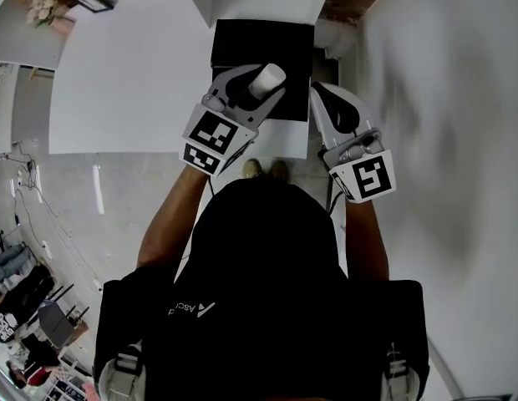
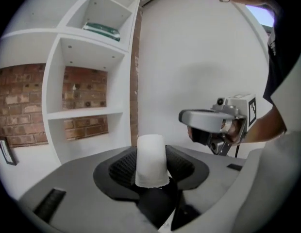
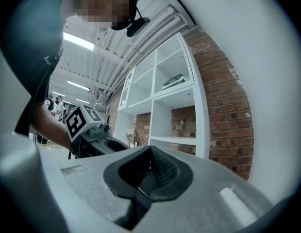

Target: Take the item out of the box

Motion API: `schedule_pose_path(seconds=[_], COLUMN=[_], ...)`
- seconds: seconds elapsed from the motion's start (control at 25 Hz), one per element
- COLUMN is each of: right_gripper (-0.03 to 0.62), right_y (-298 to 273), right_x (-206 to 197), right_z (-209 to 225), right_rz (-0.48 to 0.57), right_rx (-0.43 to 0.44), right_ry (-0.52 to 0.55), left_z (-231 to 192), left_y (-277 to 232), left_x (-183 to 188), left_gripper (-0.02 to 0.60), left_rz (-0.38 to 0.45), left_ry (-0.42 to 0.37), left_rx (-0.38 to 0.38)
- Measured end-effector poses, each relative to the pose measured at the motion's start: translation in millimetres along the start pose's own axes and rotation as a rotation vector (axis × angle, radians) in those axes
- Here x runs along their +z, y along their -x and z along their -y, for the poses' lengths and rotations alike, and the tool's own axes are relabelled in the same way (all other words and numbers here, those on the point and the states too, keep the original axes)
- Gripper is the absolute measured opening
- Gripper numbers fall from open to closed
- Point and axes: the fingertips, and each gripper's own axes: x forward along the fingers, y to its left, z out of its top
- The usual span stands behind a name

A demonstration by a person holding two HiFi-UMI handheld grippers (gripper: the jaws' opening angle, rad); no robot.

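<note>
A white cylindrical item (image 1: 268,78) is seen clamped in the left gripper (image 1: 257,90), just above the middle of the head view. Its lower part is pinched between the two ribbed black pads (image 2: 122,168), one on each side. Its rounded upper end is left standing out beyond the fingertips. In the left gripper view the item is shown upright at the bottom centre of the frame, seated in the gap between the pads, with the pale wall behind it. No part of the box can be made out in that view.

In the head view the item is seen over the lower edge of the black box (image 1: 261,48), which lies on the white table (image 1: 134,73) at the top centre of the frame. Whether the item touches the box cannot be told from that view.

The right gripper (image 1: 326,94) is held to the right of centre, beside the box's lower right corner and well apart from the item. Its fingers are pressed together and nothing is held between them.

A white shelving unit (image 2: 87,81) is seen at the left of the left gripper view. A green packet (image 2: 103,30) lies in its upper compartment, and a brick wall (image 2: 24,106) is visible behind it.
</note>
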Motion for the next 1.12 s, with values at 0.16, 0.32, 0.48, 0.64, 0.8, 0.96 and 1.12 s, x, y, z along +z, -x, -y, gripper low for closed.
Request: schedule_pose_path(seconds=[0.16,0.32,0.48,0.64,0.8,0.96,1.12], right_gripper=[0.002,0.002,0.002,0.002,0.002,0.002,0.002], right_y=[-1,-2,0,1,3,5,6], right_x=[9,11,14,19,24,28,28], right_z=[-7,-17,-27,-34,-36,-40,-46], right_rz=[0.019,0.020,0.032,0.050,0.064,0.071,0.072], right_rx=[0.010,0.023,0.035,0.038,0.037,0.035,0.035], right_ry=[-0.008,-0.006,-0.013,-0.023,-0.034,-0.044,-0.041], left_z=[4,10,12,15,19,21,21], left_y=[20,36,49,61,69,74,77], left_x=[29,45,56,62,65,66,64], left_gripper=[0.181,0.181,0.181,0.181,0.181,0.183,0.181], left_rz=[0.142,0.203,0.297,0.350,0.382,0.390,0.391], left_ry=[-0.007,0.030,0.022,0.020,0.010,0.008,0.013], left_rx=[0.006,0.004,0.015,0.021,0.018,0.016,0.016])
